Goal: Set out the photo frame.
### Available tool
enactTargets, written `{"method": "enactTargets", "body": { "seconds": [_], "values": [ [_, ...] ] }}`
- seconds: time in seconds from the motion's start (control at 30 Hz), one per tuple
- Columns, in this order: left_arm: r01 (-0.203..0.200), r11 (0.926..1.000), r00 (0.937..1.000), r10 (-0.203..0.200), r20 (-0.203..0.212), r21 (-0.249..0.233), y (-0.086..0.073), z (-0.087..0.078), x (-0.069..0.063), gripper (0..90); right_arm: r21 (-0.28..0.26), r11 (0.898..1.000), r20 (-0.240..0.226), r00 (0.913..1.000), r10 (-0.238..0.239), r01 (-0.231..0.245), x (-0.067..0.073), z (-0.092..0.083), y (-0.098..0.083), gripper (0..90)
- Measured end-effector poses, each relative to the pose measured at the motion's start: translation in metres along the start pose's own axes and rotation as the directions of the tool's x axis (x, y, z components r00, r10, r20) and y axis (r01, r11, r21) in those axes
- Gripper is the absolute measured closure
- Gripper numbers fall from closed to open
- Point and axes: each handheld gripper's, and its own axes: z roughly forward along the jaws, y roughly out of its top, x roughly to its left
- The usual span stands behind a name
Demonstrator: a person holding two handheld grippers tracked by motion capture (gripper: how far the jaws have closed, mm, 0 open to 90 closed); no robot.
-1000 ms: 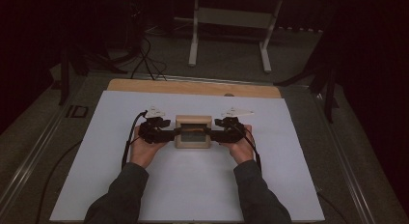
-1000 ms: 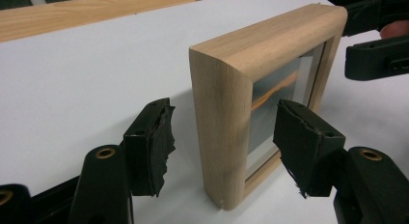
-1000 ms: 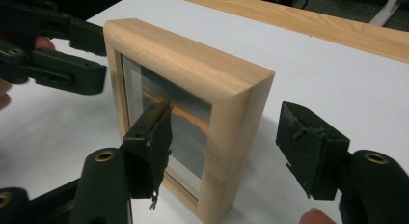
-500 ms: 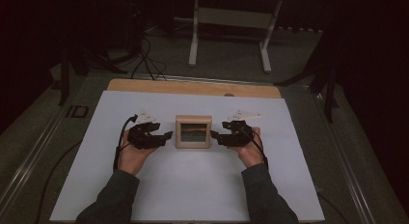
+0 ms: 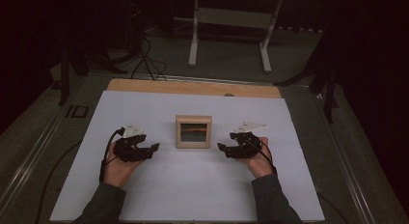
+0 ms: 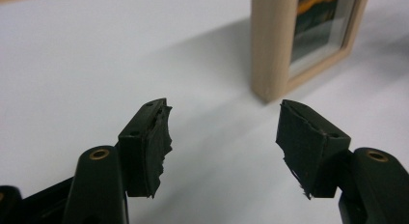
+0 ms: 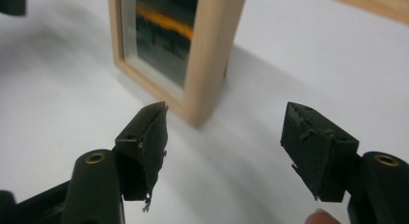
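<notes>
A wooden picture frame (image 5: 193, 131) stands upright on the bench (image 5: 193, 185); left tongs (image 5: 150, 149) and right tongs (image 5: 223, 148) flank it, both wide apart and empty.

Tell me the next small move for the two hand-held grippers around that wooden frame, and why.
Probably rest both where they are, or ease them a little farther out. The wooden picture frame stands upright on the white table sheet; the left hand-held gripper and right hand-held gripper are open and apart from its sides, holding nothing.
</notes>
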Motion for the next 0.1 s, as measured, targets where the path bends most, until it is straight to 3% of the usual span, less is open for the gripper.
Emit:
{"method": "enactTargets", "body": {
  "seconds": [0.1],
  "values": [
    [-0.011, 0.9997, 0.9995, 0.012, -0.028, 0.020, -0.0064, -0.0004, 0.0004, 34.5, 0.014, 1.000, 0.010, 0.9999, 0.003, -0.003, -0.0019, -0.0022, -0.0095, 30.5]
  ]
}}
